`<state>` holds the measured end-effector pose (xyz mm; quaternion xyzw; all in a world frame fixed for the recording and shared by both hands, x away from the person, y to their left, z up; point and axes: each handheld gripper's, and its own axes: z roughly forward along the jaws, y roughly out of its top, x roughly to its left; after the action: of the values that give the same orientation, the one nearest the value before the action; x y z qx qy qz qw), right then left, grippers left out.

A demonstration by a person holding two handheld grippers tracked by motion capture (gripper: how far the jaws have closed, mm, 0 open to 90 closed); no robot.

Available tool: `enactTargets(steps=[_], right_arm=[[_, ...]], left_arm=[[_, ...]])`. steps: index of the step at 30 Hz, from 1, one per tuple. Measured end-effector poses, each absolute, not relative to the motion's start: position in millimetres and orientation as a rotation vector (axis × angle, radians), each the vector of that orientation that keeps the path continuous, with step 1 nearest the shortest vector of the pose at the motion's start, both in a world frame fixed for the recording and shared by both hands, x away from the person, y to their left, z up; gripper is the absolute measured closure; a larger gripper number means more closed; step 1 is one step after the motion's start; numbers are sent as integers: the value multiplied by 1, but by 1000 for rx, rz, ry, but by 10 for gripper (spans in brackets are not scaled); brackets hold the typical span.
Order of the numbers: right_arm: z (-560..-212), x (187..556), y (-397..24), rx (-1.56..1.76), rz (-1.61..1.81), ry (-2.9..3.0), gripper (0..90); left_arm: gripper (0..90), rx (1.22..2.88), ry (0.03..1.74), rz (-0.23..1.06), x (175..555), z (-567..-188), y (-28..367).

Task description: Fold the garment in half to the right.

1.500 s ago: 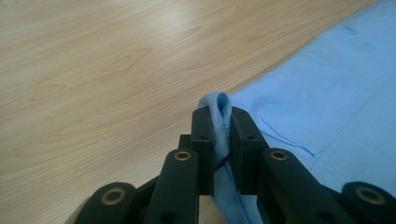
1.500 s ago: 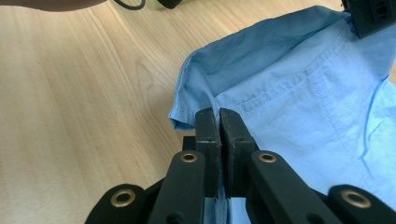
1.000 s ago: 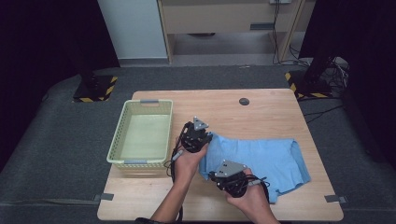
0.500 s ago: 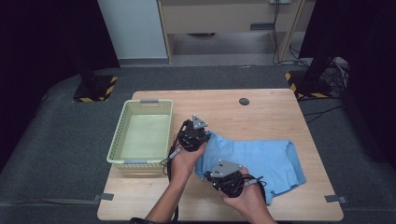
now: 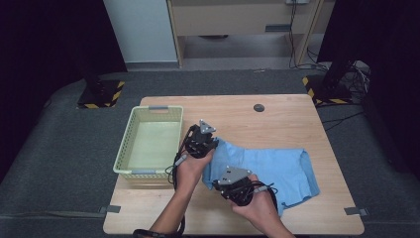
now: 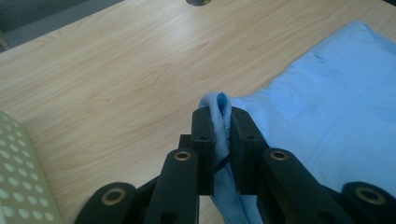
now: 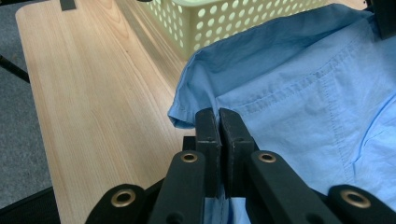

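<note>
A light blue shirt lies spread on the wooden table, right of the middle. My left gripper is shut on the shirt's far left corner; in the left gripper view a fold of blue cloth is pinched between its jaws. My right gripper is shut on the shirt's near left edge. The right gripper view has the jaws closed together on the hem, with the shirt and its pocket seam stretching away to the right.
A pale yellow perforated basket stands at the table's left side, close to my left gripper, and its wall rises just beyond the shirt. A small dark round disc sits near the table's far edge.
The shirt has been drawn a little to the left and its left edge is bunched. Both hands have barely shifted.
</note>
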<state>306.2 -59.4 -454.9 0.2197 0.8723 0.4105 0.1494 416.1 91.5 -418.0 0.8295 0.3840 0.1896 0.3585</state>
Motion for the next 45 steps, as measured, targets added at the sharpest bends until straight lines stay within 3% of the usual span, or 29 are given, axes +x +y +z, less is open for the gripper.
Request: enactTargets(steps=[45], right_arm=[[-431,292,-22,549,1214,2469,875]], left_arm=[[821,2106,1008,528,400,-390,136]])
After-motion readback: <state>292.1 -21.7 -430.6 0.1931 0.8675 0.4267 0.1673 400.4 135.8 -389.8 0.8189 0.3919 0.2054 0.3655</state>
